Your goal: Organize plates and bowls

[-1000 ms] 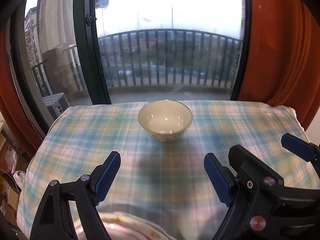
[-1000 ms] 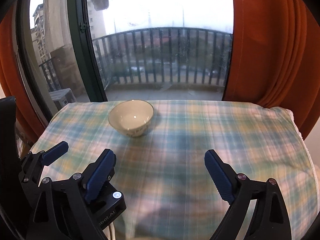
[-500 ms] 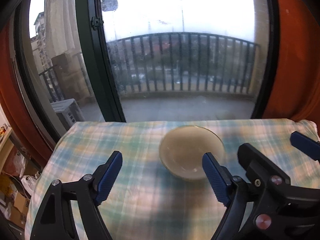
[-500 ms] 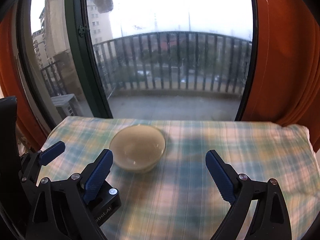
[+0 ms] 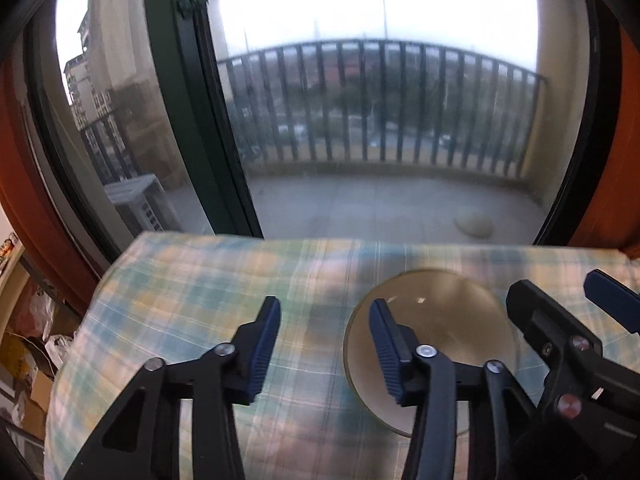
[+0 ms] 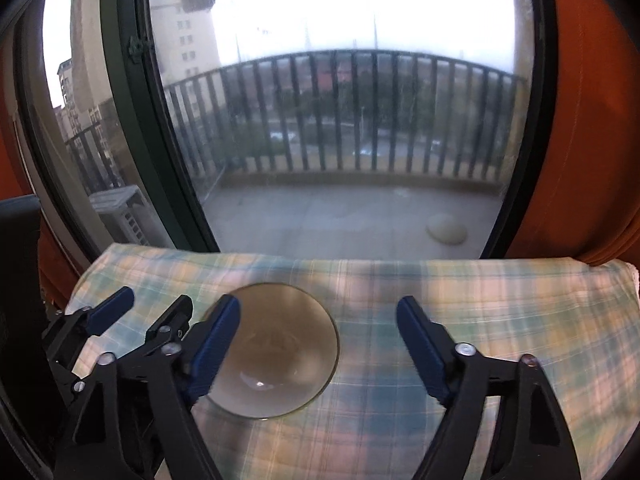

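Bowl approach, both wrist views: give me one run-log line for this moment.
bowl: upright on plaid cloth | left tongs: closing, empty | right tongs: closing, astride bowl rim, no grip yet

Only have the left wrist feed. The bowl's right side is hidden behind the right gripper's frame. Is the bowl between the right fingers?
Observer: Yes. In the right wrist view the bowl lies between the right gripper's fingers, which are closing. One finger overlaps the rim; the other stands clear, with cloth showing between.
Operator: Where's the left gripper from that side?
Observer: The left gripper sits wholly beside the bowl, on the window-frame side. It is closing too, with no bowl between its fingers.
Operator: What's past the bowl's far side?
Observer: Plaid cloth runs to the table's edge, with the orange curtain behind.
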{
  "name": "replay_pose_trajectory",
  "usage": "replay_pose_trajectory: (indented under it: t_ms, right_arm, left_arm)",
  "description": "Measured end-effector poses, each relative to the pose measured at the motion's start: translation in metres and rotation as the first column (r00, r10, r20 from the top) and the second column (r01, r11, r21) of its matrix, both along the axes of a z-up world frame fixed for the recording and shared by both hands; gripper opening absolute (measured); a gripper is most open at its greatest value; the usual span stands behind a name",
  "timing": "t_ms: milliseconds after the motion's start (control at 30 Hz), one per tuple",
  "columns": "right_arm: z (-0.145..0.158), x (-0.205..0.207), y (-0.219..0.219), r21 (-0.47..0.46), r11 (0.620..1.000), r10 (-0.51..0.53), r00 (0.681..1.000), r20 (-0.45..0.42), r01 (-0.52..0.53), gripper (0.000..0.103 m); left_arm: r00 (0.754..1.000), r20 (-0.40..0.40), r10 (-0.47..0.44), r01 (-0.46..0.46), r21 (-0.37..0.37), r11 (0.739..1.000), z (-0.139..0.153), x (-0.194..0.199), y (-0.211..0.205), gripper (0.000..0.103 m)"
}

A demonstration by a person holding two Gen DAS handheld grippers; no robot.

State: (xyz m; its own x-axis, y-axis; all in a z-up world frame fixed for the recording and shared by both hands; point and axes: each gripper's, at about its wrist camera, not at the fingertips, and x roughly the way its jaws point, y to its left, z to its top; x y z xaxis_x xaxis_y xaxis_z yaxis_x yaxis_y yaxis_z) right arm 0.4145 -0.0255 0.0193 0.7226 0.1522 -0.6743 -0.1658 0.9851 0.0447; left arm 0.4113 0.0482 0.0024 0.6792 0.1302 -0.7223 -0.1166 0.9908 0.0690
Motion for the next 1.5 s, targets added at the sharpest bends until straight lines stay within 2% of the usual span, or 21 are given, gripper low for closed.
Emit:
replay_pose_trajectory:
  t_ms: [67,167,300,400,533,600,867,1067,1500]
  right_arm:
    - [-0.010,0.005,0.000,-0.002,1.000,-0.005,1.000,-0.026,0.005,0.069]
    - [-0.022,0.013,0.002,0.000,1.000,-0.009,0.999,-0.050,0.009,0.066]
    - [-0.036,0.022,0.003,0.002,1.000,-0.012,0.996,-0.088,0.013,0.052]
    - [-0.042,0.024,0.003,0.011,1.000,-0.017,0.995,-0.100,0.018,0.045]
    - [-0.051,0.029,0.002,0.017,1.000,-0.018,0.991,-0.135,0.020,0.040]
    - [-0.053,0.030,0.002,0.010,1.000,-0.015,0.989,-0.149,0.016,0.030]
    - [-0.051,0.028,0.004,-0.017,0.999,-0.041,0.989,-0.146,0.039,0.024]
    - [-0.049,0.023,0.005,-0.026,0.999,-0.040,0.988,-0.149,0.036,0.024]
    - [-0.011,-0.012,0.001,-0.021,0.999,-0.026,0.995,-0.098,0.024,0.025]
  left_arm:
    - [0.999,-0.032,0.001,-0.001,0.010,1.000,-0.010,0.007,0.000,0.037]
    - [0.999,-0.039,-0.014,0.014,0.011,1.000,-0.018,0.010,-0.002,0.032]
    - [0.998,-0.061,-0.028,0.027,-0.012,1.000,-0.026,0.012,-0.004,0.029]
    - [0.997,-0.070,-0.039,0.039,-0.009,0.999,-0.031,0.014,-0.007,0.026]
    - [0.994,-0.092,-0.059,0.057,-0.026,0.998,-0.035,0.016,-0.012,0.017]
    - [0.993,-0.093,-0.066,0.065,-0.018,0.998,-0.037,0.016,-0.015,0.015]
    - [0.993,-0.096,-0.065,0.063,-0.017,0.998,-0.037,0.014,-0.017,0.015]
    - [0.992,-0.109,-0.060,0.057,-0.031,0.998,-0.035,0.010,-0.014,0.015]
    - [0.998,-0.044,-0.053,0.052,-0.016,0.999,0.004,-0.025,-0.014,0.015]
